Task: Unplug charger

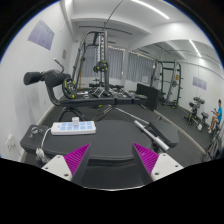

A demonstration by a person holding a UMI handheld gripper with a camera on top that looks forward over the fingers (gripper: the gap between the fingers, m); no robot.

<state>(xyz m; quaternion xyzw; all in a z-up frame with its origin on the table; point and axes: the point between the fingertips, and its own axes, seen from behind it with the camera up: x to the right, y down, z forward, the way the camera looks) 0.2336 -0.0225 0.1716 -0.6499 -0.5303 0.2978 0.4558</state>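
A white power strip [75, 127] lies on a dark padded bench surface [110, 135], beyond my left finger. A small white plug or charger [78, 120] seems to sit on its top, too small to make out well. A white cable [35, 128] runs off from the strip to the left. My gripper [112, 160] is open and empty, its magenta pads [75, 158] spread wide apart above the near end of the bench. The strip is ahead and to the left of the fingers, not between them.
This is a gym room. A cable weight machine [98, 60] stands behind the bench, with a black padded roller [40, 78] at the left. A metal bar [152, 130] lies ahead of the right finger. A rack [165, 82] and an exercise bike [200, 115] stand farther right.
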